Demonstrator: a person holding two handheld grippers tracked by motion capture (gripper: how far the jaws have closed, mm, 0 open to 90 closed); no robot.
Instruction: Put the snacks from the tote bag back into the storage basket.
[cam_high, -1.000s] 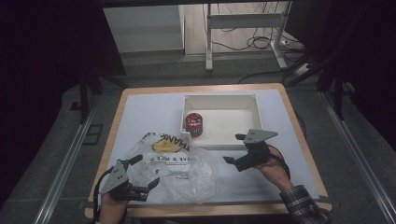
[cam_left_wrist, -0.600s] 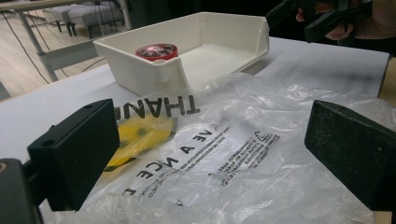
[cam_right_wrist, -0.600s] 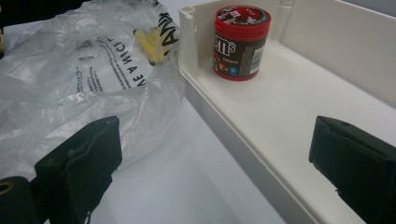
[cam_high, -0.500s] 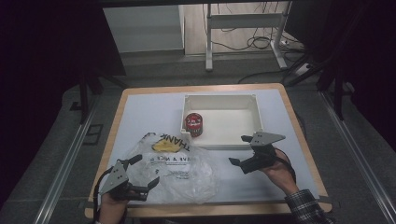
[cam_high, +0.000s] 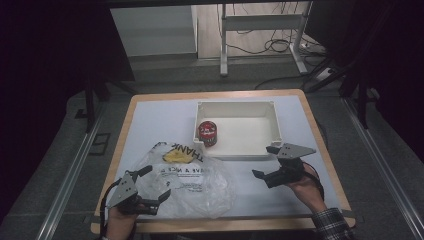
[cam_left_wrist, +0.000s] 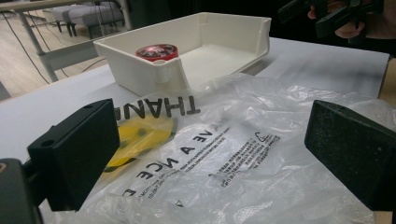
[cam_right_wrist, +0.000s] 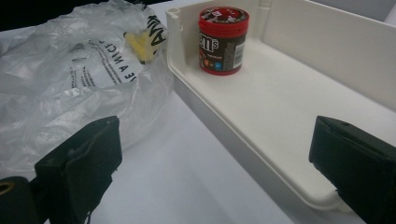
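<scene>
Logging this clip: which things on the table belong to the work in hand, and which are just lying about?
In the job:
plastic bag, under the open left gripper
yellow item inside the bag
open right gripper

Lying about:
white tray
red-lidded candy tub in the tray

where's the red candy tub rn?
High view: red candy tub stands upright in the white tray's near-left corner, beside the plastic bag.

Table with a bag and a tray

The white-topped table (cam_high: 150, 125) with wooden edge carries a clear plastic bag (cam_high: 192, 177) at the near left and a white tray (cam_high: 272, 117) just beside it, farther back.
</scene>
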